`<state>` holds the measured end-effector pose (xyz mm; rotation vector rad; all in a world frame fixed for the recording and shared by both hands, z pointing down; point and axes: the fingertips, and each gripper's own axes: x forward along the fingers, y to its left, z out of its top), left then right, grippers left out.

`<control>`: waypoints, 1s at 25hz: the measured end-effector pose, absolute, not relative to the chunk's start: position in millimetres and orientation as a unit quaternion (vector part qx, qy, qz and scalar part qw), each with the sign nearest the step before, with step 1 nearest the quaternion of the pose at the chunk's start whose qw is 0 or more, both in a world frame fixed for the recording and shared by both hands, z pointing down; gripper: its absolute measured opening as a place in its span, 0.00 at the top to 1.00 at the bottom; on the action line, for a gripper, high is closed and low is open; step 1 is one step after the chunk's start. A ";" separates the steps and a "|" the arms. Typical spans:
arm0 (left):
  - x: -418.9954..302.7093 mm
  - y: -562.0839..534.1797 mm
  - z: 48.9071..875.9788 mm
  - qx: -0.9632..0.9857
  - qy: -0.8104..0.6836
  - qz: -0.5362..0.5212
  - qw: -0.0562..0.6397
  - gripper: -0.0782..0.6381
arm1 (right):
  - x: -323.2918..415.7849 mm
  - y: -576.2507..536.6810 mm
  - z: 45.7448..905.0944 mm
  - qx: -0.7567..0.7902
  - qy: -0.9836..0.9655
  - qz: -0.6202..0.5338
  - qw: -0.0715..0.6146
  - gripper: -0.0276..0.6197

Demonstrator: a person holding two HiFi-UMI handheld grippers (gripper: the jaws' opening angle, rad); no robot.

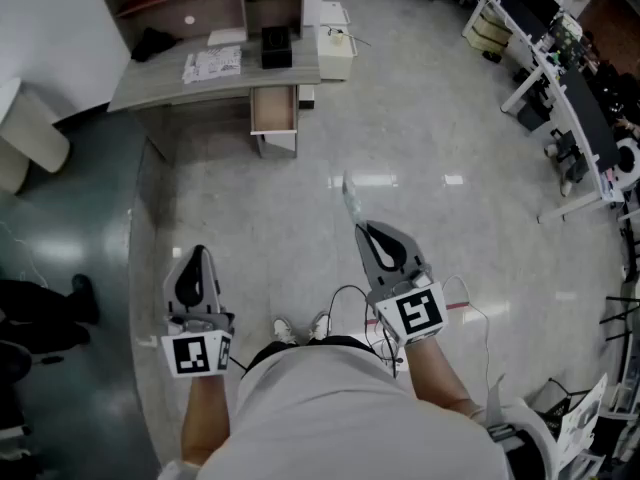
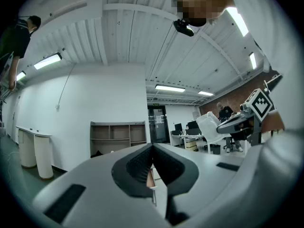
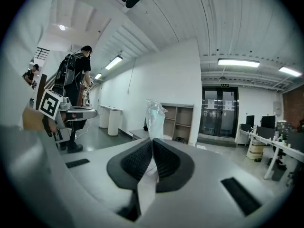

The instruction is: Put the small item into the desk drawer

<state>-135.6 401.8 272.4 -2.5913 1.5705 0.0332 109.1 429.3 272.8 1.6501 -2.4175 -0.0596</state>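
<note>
My right gripper (image 1: pixel 363 230) is shut on a small item in a clear plastic bag (image 1: pixel 351 197), which sticks out past the jaw tips; in the right gripper view the bag (image 3: pixel 154 119) stands up from the closed pads. My left gripper (image 1: pixel 199 256) is shut with nothing between its pads, and in the left gripper view (image 2: pixel 153 147) the tips meet. Far ahead stands the grey desk (image 1: pixel 160 80), its wooden drawer (image 1: pixel 273 110) pulled out toward me. Both grippers hang over bare floor, well short of the desk.
On the desk lie papers (image 1: pixel 212 64), a black box (image 1: pixel 276 46) and a black object (image 1: pixel 153 42). A white unit (image 1: pixel 336 43) stands at its right end. Long workbenches (image 1: pixel 560 78) run along the right. A person's shoe (image 1: pixel 84 297) shows at the left.
</note>
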 end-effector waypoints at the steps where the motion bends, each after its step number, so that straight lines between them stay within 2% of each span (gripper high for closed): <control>1: -134.6 403.1 272.8 -0.854 0.517 0.011 0.054 0.87 | 110.3 429.9 272.8 0.561 -0.821 -0.021 0.107 0.91; 15: -118.2 415.9 273.0 -0.851 0.523 -0.001 0.052 0.87 | 139.3 431.3 277.3 0.568 -0.820 0.003 0.069 0.91; 25: -91.4 421.6 282.4 -0.847 0.530 -0.014 0.046 0.87 | 180.0 430.0 297.0 0.570 -0.818 0.020 0.072 0.91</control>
